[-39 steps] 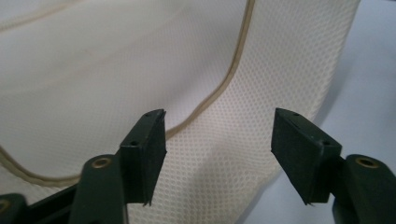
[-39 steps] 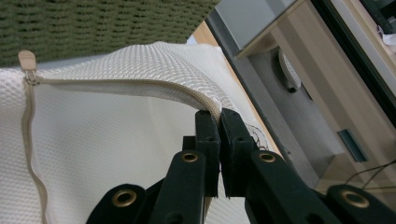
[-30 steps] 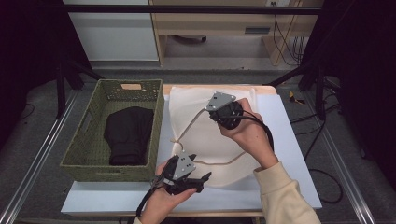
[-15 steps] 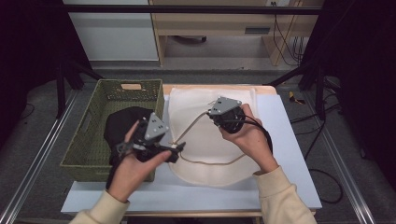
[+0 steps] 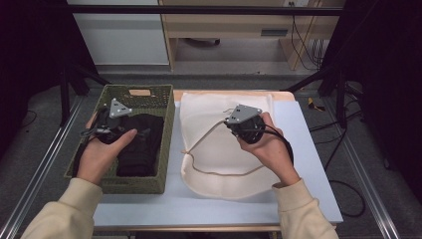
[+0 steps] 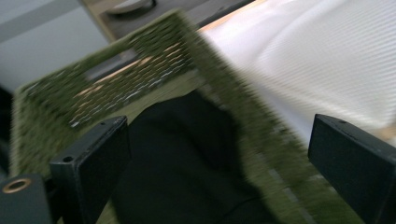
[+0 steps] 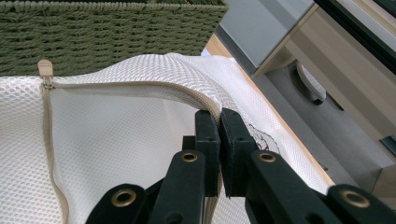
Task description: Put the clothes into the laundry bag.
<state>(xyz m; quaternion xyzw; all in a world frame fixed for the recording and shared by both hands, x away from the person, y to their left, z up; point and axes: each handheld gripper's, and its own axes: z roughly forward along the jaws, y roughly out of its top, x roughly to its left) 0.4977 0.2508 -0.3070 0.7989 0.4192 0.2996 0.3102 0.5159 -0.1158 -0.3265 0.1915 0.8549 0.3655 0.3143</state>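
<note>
Pale blue table [image 5: 308, 149] on metal frame, grey floor around. Right gripper [image 7: 219, 122] pinches white mesh bag [image 5: 219, 144] edge. Left gripper [image 5: 130, 133], jaws just spread, nothing between, over green basket [image 5: 166, 119] holding black cloth [image 5: 144, 149].

High view: above the table [image 5: 318, 149], looking forward and down
Left gripper view: close over the basket [image 6: 154, 60]
Right gripper view: close on the mesh bag [image 7: 121, 130]
Shared: basket, bag

basket [image 6: 140, 79] motion-blurred, black garment [image 6: 187, 154] cut off

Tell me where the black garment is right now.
In the high view the black garment lies inside the green basket at the table's left, beside the white mesh bag, under the left gripper.
</note>
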